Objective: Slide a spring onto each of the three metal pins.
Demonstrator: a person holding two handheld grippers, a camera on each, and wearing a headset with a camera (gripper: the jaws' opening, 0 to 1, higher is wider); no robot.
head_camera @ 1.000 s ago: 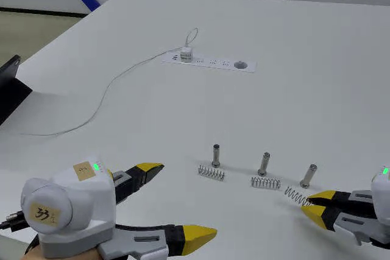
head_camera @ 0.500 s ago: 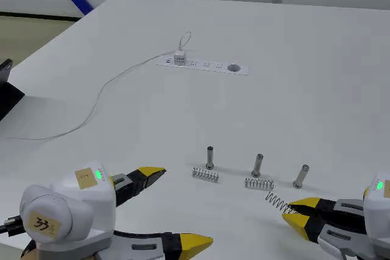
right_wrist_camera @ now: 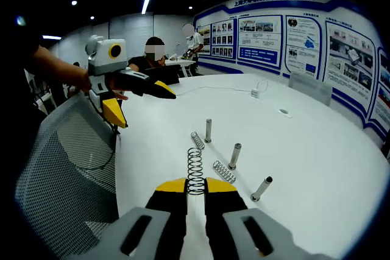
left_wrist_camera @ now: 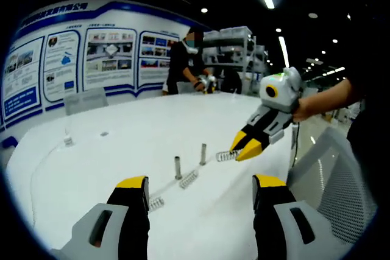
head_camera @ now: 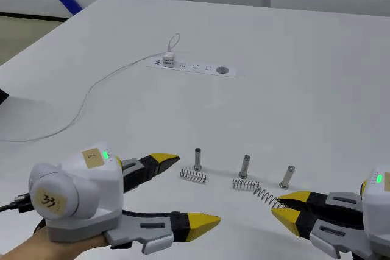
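White table (head_camera: 317, 89). Right tool (head_camera: 278, 205) is pressed together, pinching one end of a spring (head_camera: 265, 195). The coil juts out ahead of its tips, near the nearest pin (head_camera: 287, 176). Further ahead stand the middle pin (head_camera: 245, 165) and far pin (head_camera: 198, 158), both upright, with a second spring (head_camera: 245, 184) and a third spring (head_camera: 193, 176) lying beside their bases. Left tool (head_camera: 196, 188) is spread wide, gripping nothing, well apart from the right tool.
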